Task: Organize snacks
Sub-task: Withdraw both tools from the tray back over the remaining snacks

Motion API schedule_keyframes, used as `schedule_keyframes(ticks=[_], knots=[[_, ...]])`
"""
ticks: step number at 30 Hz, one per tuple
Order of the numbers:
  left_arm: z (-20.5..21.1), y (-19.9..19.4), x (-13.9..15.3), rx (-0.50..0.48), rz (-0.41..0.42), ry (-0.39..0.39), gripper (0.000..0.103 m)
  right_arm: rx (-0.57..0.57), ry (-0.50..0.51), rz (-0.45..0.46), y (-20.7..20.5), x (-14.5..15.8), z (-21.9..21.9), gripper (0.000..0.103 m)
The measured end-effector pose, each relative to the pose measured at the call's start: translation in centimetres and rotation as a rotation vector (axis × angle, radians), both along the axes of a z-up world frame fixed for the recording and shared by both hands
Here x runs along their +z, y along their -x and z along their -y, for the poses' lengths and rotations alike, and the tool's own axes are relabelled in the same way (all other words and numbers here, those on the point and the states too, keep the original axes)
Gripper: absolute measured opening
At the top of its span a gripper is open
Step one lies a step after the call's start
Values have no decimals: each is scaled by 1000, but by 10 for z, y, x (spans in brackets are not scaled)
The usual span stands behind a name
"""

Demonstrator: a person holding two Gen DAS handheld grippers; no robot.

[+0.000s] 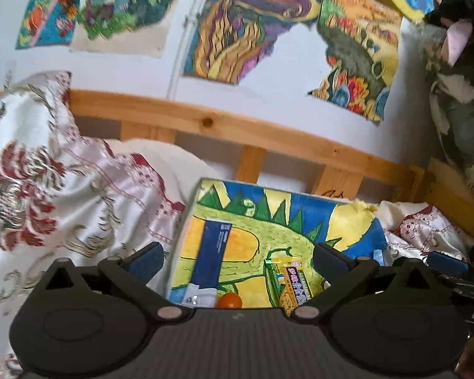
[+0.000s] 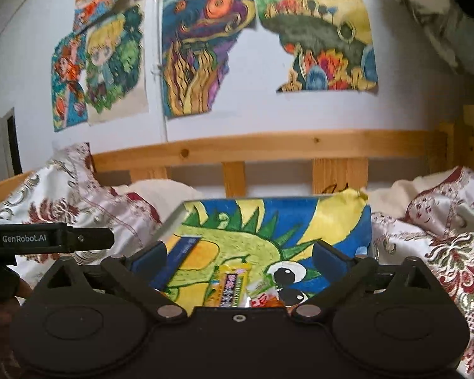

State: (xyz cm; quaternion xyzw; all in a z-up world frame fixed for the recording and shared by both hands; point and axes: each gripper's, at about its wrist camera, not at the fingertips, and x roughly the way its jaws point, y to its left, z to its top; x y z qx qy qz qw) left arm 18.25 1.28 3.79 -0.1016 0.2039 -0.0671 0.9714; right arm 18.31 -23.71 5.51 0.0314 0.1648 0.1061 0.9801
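- You are working over a bed with a patterned bedspread (image 2: pixel 452 237), a wooden rail (image 2: pixel 268 145) behind it and torn drawings (image 2: pixel 202 53) taped to the wall.
- You are facing a painted board (image 1: pixel 300 221) with a green spiky creature on it, lying flat on the bed; the snacks are lying on its near part.
- You are holding the left gripper (image 1: pixel 237 259) with its jaws wide apart and nothing between them, hovering above the board's near edge.
- You are holding the right gripper (image 2: pixel 238 257) the same way: spread wide, empty, just above the snacks.
- The dark blue box (image 1: pixel 213 252) is lying lengthwise on the left of the board; its white print is too small to read.
- The yellow snack bar (image 2: pixel 230 287) is lying mid-board, with pink and white characters on a purple band that I cannot make out.
- A red-and-white wrapper (image 2: pixel 264 298) is sitting just beside the bar, and an orange round item (image 1: pixel 229 300) is peeking out near the blue box.
- In my judgement you are choosing a first snack: tip the wrist down, centre one item between the fingers, and close across its narrow width.
- The neighbouring gripper's side is reading "GenRobot.AI" (image 2: pixel 23 238).
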Motion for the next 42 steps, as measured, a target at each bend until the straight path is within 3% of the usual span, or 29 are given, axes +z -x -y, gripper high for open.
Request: schedule_keyframes(ticks=[9, 19, 30, 39, 42], knots=[[-12, 60, 9, -1, 49, -24, 102, 8, 12, 41, 52, 18, -10, 102], [-29, 111, -2, -33, 43, -54, 103, -8, 40, -2, 102, 16, -26, 102], [-42, 136, -26, -20, -38, -76, 103, -3, 81, -90, 135, 2, -53, 102], [-40, 136, -50, -36, -161, -94, 102, -11, 154, -214, 135, -21, -65, 102], [-37, 135, -55, -46, -184, -100, 102, -9, 135, -243, 134, -27, -63, 102]])
